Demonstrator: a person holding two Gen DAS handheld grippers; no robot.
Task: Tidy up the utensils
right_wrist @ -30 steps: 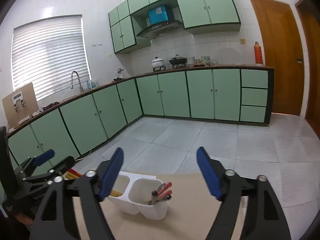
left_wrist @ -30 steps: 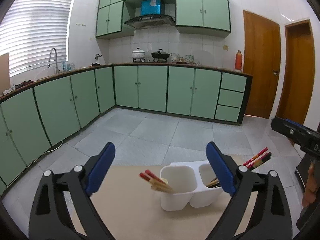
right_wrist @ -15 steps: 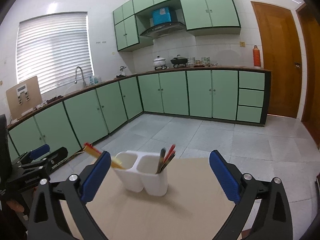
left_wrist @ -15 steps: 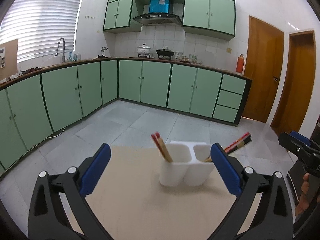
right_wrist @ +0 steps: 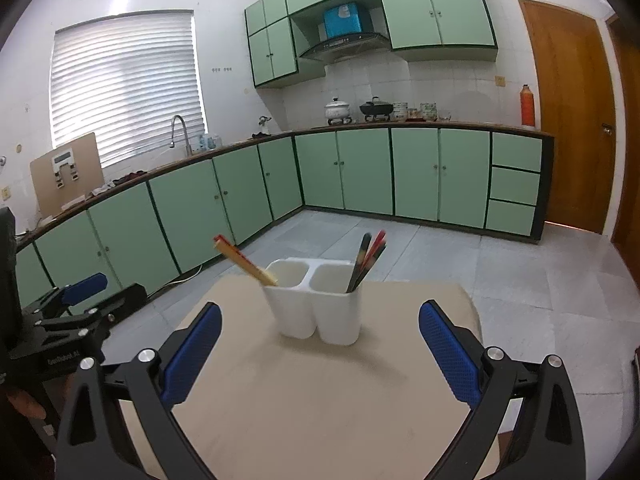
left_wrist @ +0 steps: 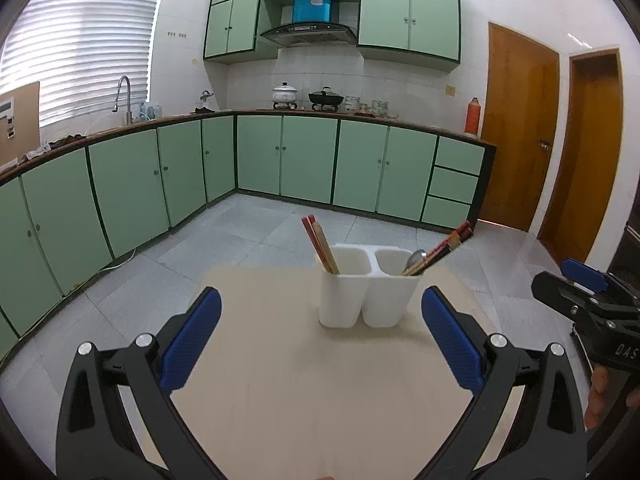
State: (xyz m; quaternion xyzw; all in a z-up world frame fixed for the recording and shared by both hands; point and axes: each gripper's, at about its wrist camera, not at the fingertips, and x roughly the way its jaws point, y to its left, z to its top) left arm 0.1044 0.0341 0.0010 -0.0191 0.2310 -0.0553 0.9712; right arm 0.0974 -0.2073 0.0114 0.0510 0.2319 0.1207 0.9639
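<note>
Utensils stand sorted in a white two-cup holder (left_wrist: 362,292) on the pale surface (left_wrist: 304,392), ahead of both claws and apart from them. In the left wrist view, the light wooden chopsticks with red tips (left_wrist: 320,242) lean out of the left cup, and the dark chopsticks (left_wrist: 444,246) lean to the right out of the right cup, together with a metal spoon (left_wrist: 414,260) whose bowl shows just above the rim. In the right wrist view the same holder (right_wrist: 316,304) sits a little left of the middle between the blue pads, with the wooden chopsticks (right_wrist: 244,260) pointing away to the left and the dark ones (right_wrist: 368,258) nearly upright.

Left claw (left_wrist: 320,336) is spread wide, with nothing between its fingers; the holder is beyond the tips. Right claw (right_wrist: 320,340) is also spread wide and holds nothing; its jaws have just been opening. Each claw appears at the edge of the other's view, well to the side of the holder.
</note>
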